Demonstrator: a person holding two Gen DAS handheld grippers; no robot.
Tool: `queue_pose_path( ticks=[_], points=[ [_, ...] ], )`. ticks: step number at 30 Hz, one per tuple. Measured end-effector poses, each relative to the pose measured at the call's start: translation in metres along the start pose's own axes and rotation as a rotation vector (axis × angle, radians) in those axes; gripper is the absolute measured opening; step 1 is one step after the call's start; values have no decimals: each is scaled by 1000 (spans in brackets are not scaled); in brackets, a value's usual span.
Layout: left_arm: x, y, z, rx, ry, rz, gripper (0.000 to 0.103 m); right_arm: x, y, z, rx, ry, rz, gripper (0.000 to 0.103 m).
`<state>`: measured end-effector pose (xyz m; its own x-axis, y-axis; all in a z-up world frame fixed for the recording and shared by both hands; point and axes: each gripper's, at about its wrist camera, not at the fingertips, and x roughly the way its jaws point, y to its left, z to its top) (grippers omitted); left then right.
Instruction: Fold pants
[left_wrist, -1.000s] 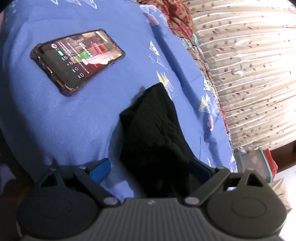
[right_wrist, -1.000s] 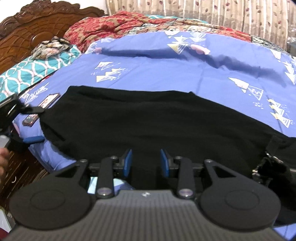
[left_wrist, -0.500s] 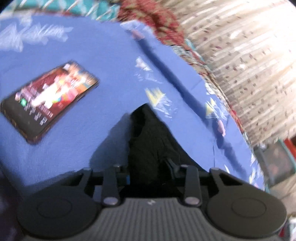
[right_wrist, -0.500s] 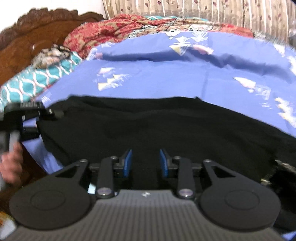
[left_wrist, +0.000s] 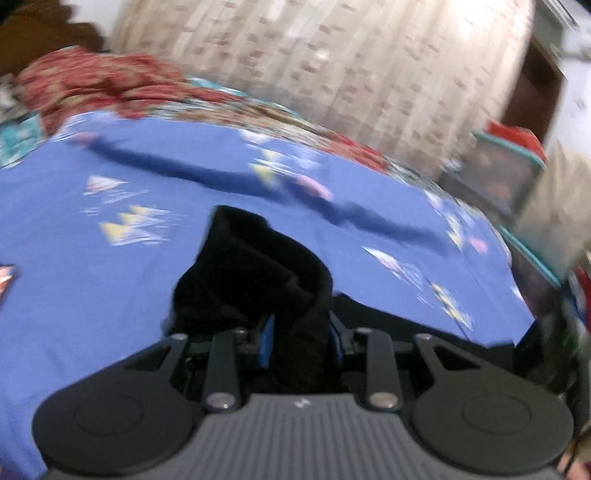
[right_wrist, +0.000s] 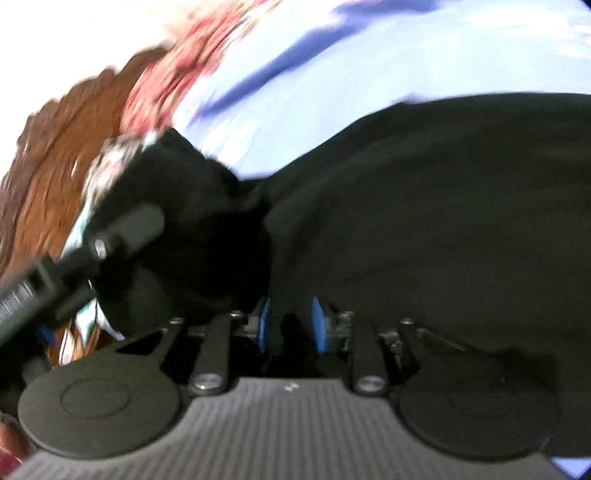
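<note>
An end of the black pants (left_wrist: 255, 266) is clamped in the left hand-held gripper (left_wrist: 301, 332) above the blue bedsheet (left_wrist: 92, 280); another edge is pinched by the right hand-held gripper (right_wrist: 291, 321). Most fabric is spread toward 2 o'clock, so folding is judged barely begun.

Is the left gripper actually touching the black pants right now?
Touching. In the left wrist view, a bunched fold of the black pants runs down between the blue pads of the left gripper, which is shut on it.
</note>
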<state>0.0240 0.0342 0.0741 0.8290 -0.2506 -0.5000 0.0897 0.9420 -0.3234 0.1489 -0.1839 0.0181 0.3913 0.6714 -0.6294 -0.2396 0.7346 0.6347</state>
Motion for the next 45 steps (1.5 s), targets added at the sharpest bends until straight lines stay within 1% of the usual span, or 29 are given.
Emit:
queue_pose_path(
  ticks=[2,4,5,6,7,8,9,10,11,12,14,15,17,19,21,22,23,24,26,28,30,32,34,36,38,39,41,43,45],
  points=[
    [19,-22,-8,51,40,-27,29,-27,-22,-2,73,-59,-18,29],
    [42,-43,-21,109,111,-54,32,-45,-39,-7,130,-101,-31,29],
    [55,-53,-29,138,162,-54,38,-51,-46,-9,153,-116,-38,30],
    [61,-60,-36,164,202,-54,41,-54,-51,-10,171,-125,-45,31],
    [64,-65,-41,188,228,-58,47,-57,-55,-12,190,-132,-49,36],
    [61,-69,-45,209,236,-64,56,-58,-58,-14,213,-136,-44,43],
    [53,-71,-46,224,221,-67,61,-56,-61,-14,230,-139,-32,47],
    [44,-71,-45,225,203,-78,71,-54,-61,-14,246,-141,-8,54],
    [33,-67,-42,213,181,-96,78,-52,-60,-14,258,-142,22,60],
    [19,-60,-38,192,157,-116,80,-49,-59,-13,264,-140,41,63],
    [-1,-44,-31,139,125,-127,83,-38,-52,-12,257,-127,65,75],
    [-11,-31,-29,106,111,-116,84,-35,-50,-10,252,-118,69,78],
    [-24,-10,-27,46,95,-74,84,-24,-46,-3,250,-95,75,79],
    [-31,12,-26,-28,88,-20,82,-14,-42,2,252,-74,85,79],
    [-31,29,-24,-91,91,25,80,-12,-44,12,222,-47,70,79],
    [-30,36,-23,-120,95,39,78,-10,-37,11,186,-40,63,71],
    [-29,42,-23,-146,99,45,77,-8,-27,12,133,-34,66,31],
    [-26,45,-19,-165,99,43,77,-9,-20,13,91,-23,51,22],
    [-18,43,-14,-161,92,43,77,-18,-5,14,11,-57,24,20],
    [-14,36,-12,-134,85,34,77,-35,0,14,-25,-119,8,20],
    [-1,23,-6,-103,86,15,77,-55,0,11,-68,-199,-45,20],
    [4,12,-7,-70,88,-4,77,-70,-10,6,-74,-251,-118,20],
    [15,-2,-6,-35,91,-23,77,-78,-28,0,-36,-269,-186,20],
    [27,-15,-9,-9,109,-41,76,-72,-45,-3,13,-225,-230,22],
    [40,-28,-12,20,134,-61,73,-65,-57,-8,65,-176,-234,28],
    [46,-34,-15,44,147,-65,72,-65,-56,-8,68,-186,-232,29],
    [59,-43,-21,88,184,-42,68,-72,-45,-5,34,-214,-267,49],
    [71,-46,-28,105,232,-13,65,-87,-33,-3,-20,-298,-297,51],
    [77,-44,-36,114,258,9,65,-101,-29,-3,-55,-363,-283,51]
  ],
)
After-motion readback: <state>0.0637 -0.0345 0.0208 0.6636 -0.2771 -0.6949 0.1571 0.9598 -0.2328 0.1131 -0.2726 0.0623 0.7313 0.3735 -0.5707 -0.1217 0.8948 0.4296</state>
